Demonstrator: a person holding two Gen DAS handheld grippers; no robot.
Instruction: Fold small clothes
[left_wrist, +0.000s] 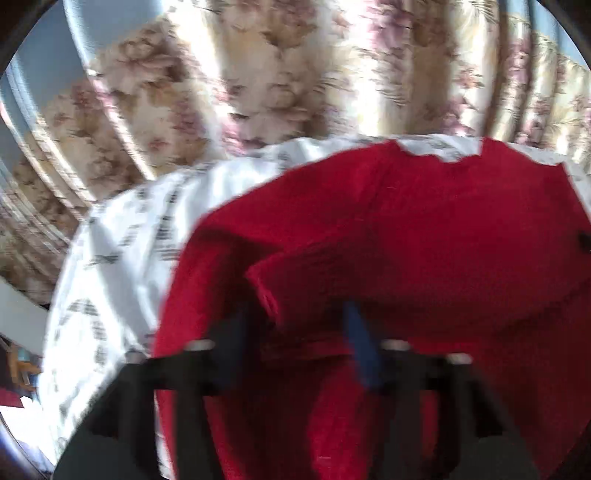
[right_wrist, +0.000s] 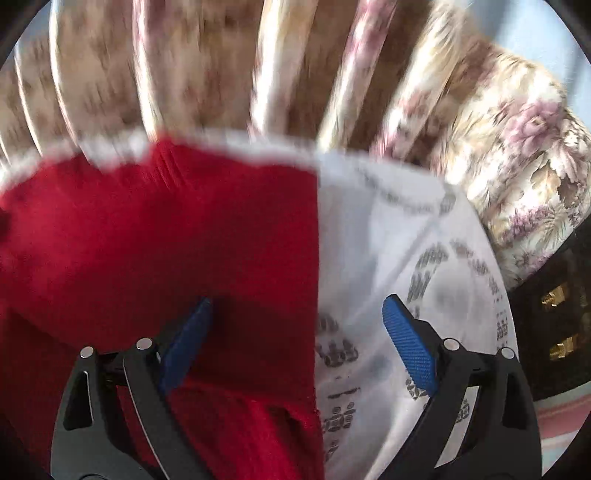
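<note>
A red knitted garment (left_wrist: 424, 221) lies spread on a white patterned cloth (left_wrist: 122, 236). My left gripper (left_wrist: 297, 328) hangs low over the garment's near part. Its blue pads (left_wrist: 360, 336) stand apart, and a folded-over flap of red fabric (left_wrist: 295, 284) lies between and just beyond them; the blur hides any contact. In the right wrist view my right gripper (right_wrist: 299, 325) is wide open over the right edge of the red garment (right_wrist: 147, 240). Its left pad (right_wrist: 188, 339) is over red fabric and its right pad (right_wrist: 406, 343) over the white cloth (right_wrist: 388, 240).
A floral curtain (left_wrist: 258, 74) hangs close behind the far edge of the covered surface, and shows again as the curtain (right_wrist: 221, 74) in the right view. Dark furniture with brass fittings (right_wrist: 554, 314) stands off the right side. The white cloth's rounded edge drops away at left.
</note>
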